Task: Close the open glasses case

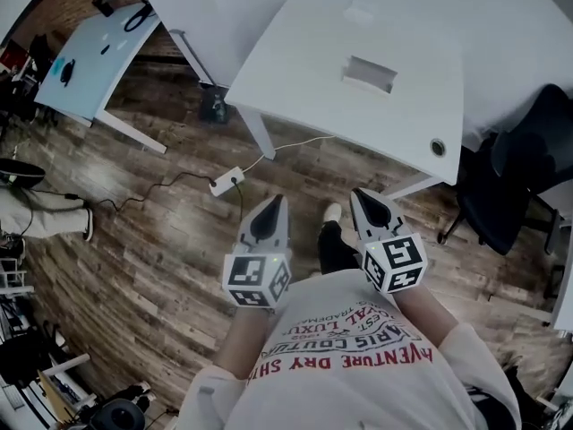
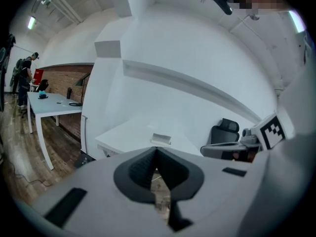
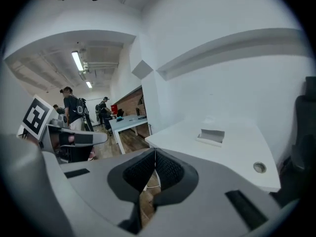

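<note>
Left gripper (image 1: 271, 206), a grey two-jaw tool with a black-and-white marker cube, is held close to the person's chest and points forward over the brown wood-plank floor (image 1: 161, 258). The left gripper view (image 2: 155, 156) shows its black ribbed pads pressed together at the tips, with nothing between them. Right gripper (image 1: 363, 197), of the same build, is held just beside it. Its own view (image 3: 154, 154) shows the same condition: jaws clenched on nothing, touching no object.

Location of the task item: the pale rectangular open glasses case (image 1: 369, 73) lies on the white rectangular desk (image 1: 295, 79), toward the far side of the top and well apart from both grippers. It also shows in the left gripper view (image 2: 161, 138) and in the right gripper view (image 3: 211, 136). It is too small in every view to tell how far its lid stands up.

Step in hand, as judged: approach. Closing has not begun, and neither gripper is near the case.

Next move, as judged:
1. Step up to the desk and carry both grippers over the top.
2. Steady the base with one gripper.
3. Press the lid down with the other; shut jaws serve for pushing.

Caution: a light case may slide on the smooth top if pushed off-centre.
</note>
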